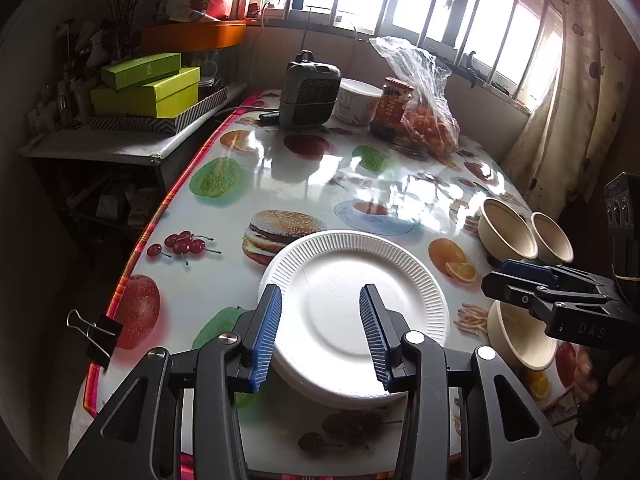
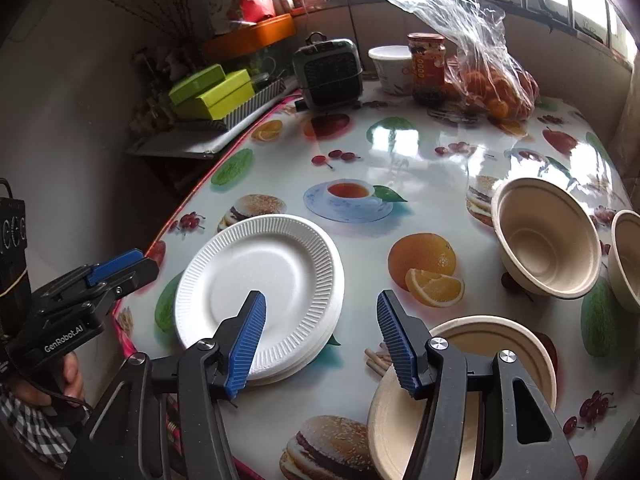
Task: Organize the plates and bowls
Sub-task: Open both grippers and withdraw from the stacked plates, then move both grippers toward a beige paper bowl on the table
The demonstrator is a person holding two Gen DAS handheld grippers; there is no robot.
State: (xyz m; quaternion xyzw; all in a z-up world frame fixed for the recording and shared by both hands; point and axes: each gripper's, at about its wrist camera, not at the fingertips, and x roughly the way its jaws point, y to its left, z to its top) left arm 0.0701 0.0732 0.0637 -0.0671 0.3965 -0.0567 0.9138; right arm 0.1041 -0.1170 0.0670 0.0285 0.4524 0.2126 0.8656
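Observation:
A stack of white paper plates lies on the fruit-print table near its front edge; it also shows in the right wrist view. My left gripper is open, its blue pads spread above the stack's near part, empty. Three beige paper bowls stand to the right: two side by side and one nearer. My right gripper is open and empty, between the plates and the near bowl; its right finger overlaps that bowl's rim. It shows in the left wrist view.
At the table's far end stand a grey fan heater, a white tub, a jar and a plastic bag of oranges. A side shelf with green boxes is left. A binder clip grips the tablecloth edge.

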